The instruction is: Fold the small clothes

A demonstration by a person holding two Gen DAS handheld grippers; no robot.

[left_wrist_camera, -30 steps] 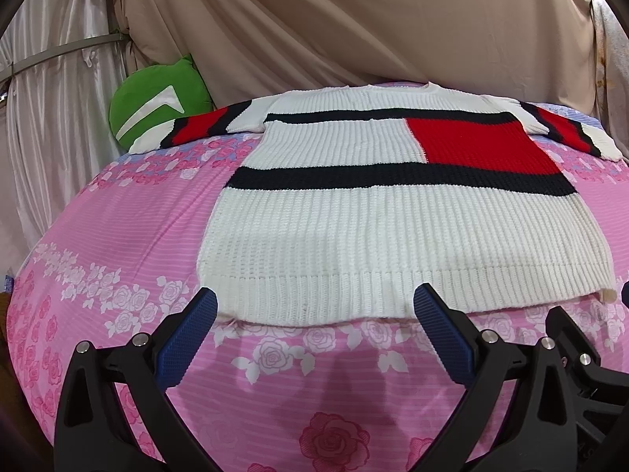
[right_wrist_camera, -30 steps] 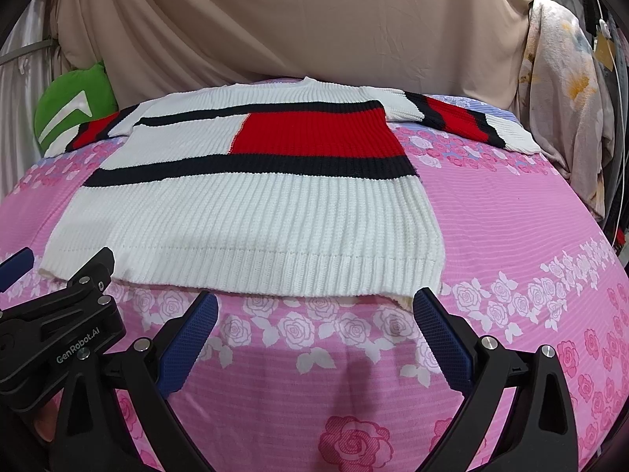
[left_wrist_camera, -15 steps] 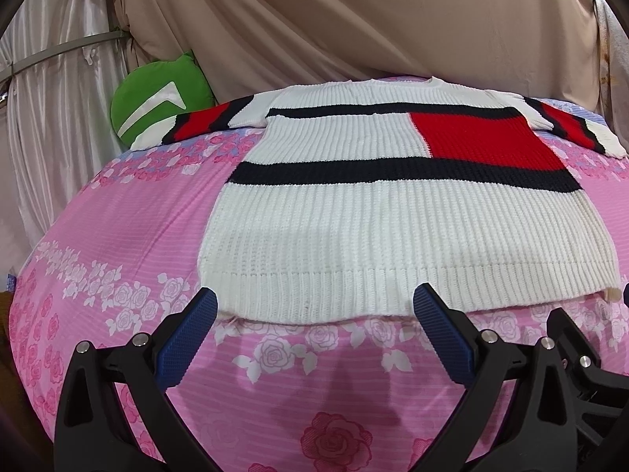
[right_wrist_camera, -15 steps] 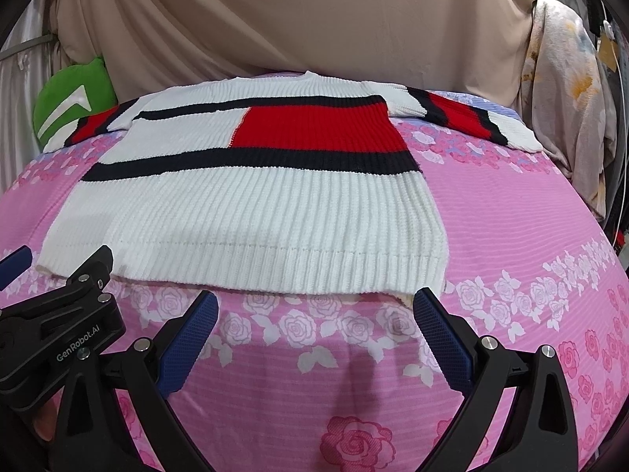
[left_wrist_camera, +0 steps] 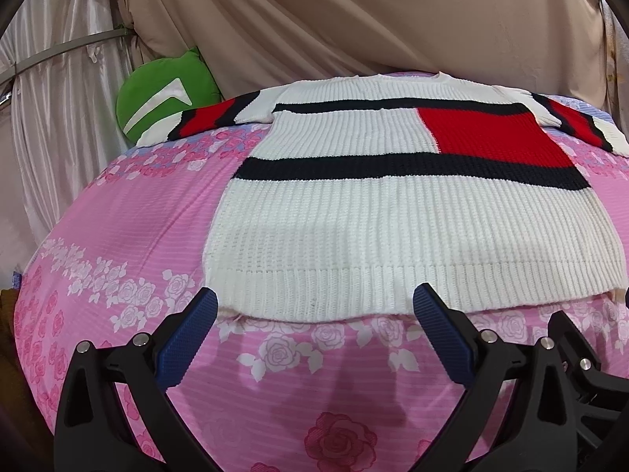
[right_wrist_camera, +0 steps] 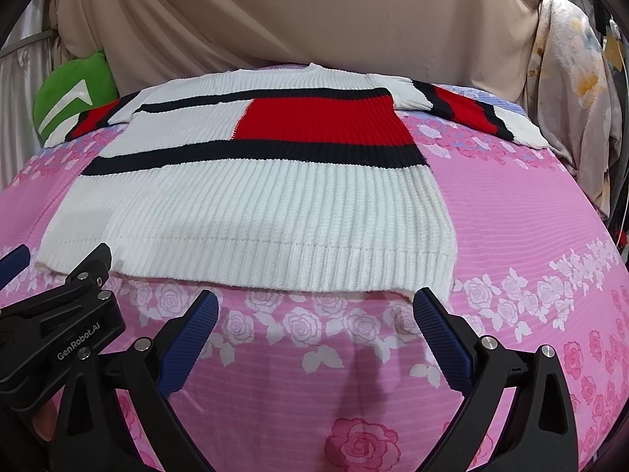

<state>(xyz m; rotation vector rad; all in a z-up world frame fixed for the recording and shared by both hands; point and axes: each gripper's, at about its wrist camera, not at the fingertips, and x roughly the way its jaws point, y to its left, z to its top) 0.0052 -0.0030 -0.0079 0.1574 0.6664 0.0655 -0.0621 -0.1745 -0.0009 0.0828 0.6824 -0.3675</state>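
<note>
A white knit sweater [left_wrist_camera: 393,228] with black stripes and a red block lies flat on the pink floral bed cover, sleeves spread to both sides; it also shows in the right wrist view [right_wrist_camera: 255,212]. My left gripper [left_wrist_camera: 314,303] is open and empty, its blue pads just short of the sweater's ribbed hem near its left corner. My right gripper [right_wrist_camera: 314,303] is open and empty, just short of the hem near its right corner. The left gripper's body [right_wrist_camera: 59,334] shows at the left of the right wrist view.
A green cushion [left_wrist_camera: 165,94] sits at the back left, under the left sleeve end. Beige curtains [left_wrist_camera: 354,19] hang behind the bed. Floral fabric [right_wrist_camera: 570,98] hangs at the right. The pink cover [right_wrist_camera: 530,216] stretches around the sweater.
Both grippers have risen and tilted slightly, so the sweater appears a little more from above. The jaws stay open and the sweater has not moved.
</note>
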